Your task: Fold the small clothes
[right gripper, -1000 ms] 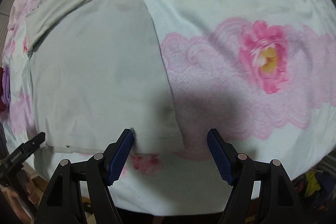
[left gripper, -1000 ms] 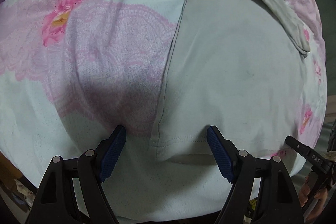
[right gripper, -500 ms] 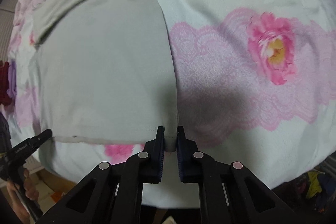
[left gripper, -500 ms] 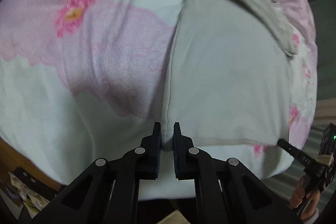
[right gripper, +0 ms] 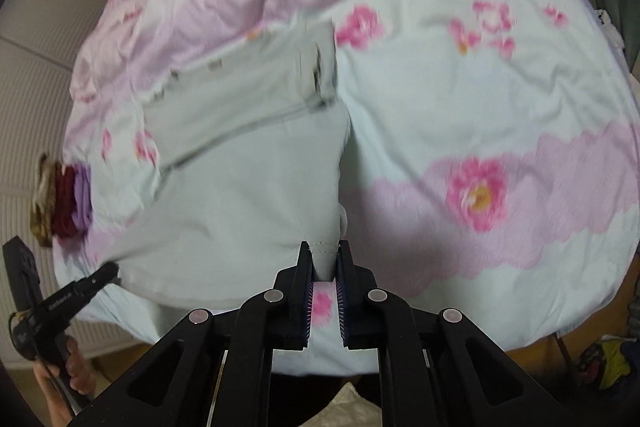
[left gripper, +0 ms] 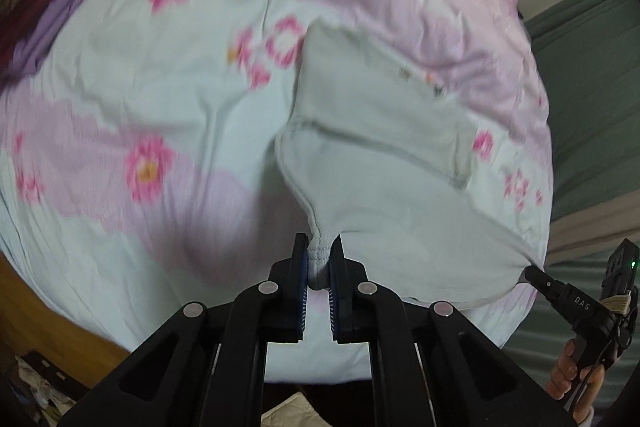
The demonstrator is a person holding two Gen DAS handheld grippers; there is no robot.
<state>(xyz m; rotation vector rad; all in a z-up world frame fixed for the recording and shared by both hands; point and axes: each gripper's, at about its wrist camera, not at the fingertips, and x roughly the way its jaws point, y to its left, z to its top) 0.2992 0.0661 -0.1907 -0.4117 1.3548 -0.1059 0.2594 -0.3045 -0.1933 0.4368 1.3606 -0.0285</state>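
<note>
A pale grey-green garment [left gripper: 384,155] lies on a floral bed sheet [left gripper: 160,99], its far part folded across itself. My left gripper [left gripper: 318,259] is shut on the near left hem corner and lifts it off the sheet. My right gripper [right gripper: 324,259] is shut on the near right hem corner of the same garment [right gripper: 248,179], also raised. The hem hangs stretched between the two grippers. My right gripper shows at the right edge of the left wrist view [left gripper: 532,273], my left gripper at the left edge of the right wrist view [right gripper: 110,271]. Both views are blurred.
A small stack of folded clothes in purple, dark red and tan [right gripper: 60,203] sits at the bed's left side; it also shows in the left wrist view [left gripper: 28,27]. The bed's near edge is just below the grippers. A green curtain [left gripper: 588,99] hangs at the right.
Both grippers, open a second ago, closed on the hem corners and have now lifted them up and away from the sheet; the garment's far part now lies folded over.
</note>
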